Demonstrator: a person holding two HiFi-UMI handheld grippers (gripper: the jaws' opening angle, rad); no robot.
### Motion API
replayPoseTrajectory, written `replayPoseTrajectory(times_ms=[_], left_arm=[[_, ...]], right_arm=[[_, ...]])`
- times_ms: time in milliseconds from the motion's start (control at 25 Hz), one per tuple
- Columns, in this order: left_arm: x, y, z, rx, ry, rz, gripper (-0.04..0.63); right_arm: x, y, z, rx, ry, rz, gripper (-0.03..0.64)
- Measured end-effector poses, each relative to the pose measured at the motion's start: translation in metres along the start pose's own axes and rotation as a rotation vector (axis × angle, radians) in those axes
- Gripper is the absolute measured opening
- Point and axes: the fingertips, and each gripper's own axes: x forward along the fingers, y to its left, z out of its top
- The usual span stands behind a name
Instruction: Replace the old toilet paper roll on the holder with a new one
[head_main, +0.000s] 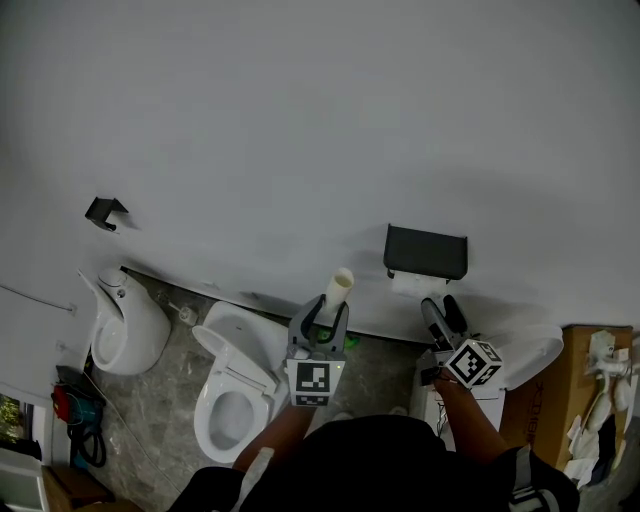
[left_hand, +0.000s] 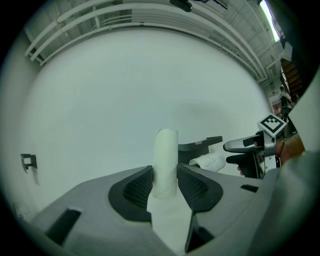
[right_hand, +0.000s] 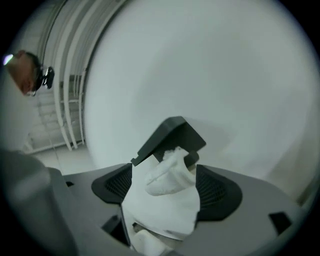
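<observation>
My left gripper (head_main: 322, 322) is shut on a bare cardboard tube (head_main: 340, 288), which stands upright between its pads (left_hand: 141, 189) in the left gripper view. To the right, a black holder (head_main: 426, 250) is fixed to the wall with a white paper roll (head_main: 408, 285) under its cover. My right gripper (head_main: 442, 310) points at that roll from just below, jaws open. In the right gripper view the holder's cover (right_hand: 170, 136) sits ahead and the roll's crumpled loose end (right_hand: 170, 180) hangs between the spread jaws.
A white toilet (head_main: 232, 385) stands on the grey stone floor below the left gripper, with a white urinal (head_main: 125, 325) further left. A black hook (head_main: 104, 212) is on the wall. A white basin (head_main: 530, 355) and a cardboard box (head_main: 590, 395) are at the right.
</observation>
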Motion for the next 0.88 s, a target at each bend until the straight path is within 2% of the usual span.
replayPoseTrajectory(times_ms=[200,360,480,600,880], left_arm=[[0.004,-0.007,-0.003,-0.041,0.005,-0.032,0.152],[0.006,-0.013,-0.002,-0.047,0.002,-0.052,0.152],[0.005,-0.015,-0.002,-0.06,0.002,-0.06,0.152],[0.005,-0.018,-0.002,-0.088,-0.004,-0.063,0.152],[-0.001,-0.023,0.001,-0.091,-0.018,-0.076,0.152]], right_arm=[[-0.016,0.032,0.025,-0.468,0.021,-0.006,0.356],[-0.019,0.044,0.031,-0.708,0.049,-0.036,0.356],[-0.022,0.051,0.032,-0.797,0.062,-0.048,0.345],[-0.029,0.057,0.036,-0.825,0.056,-0.055,0.234],[-0.039,0.063,0.044,-0.866,0.012,-0.081,0.069]])
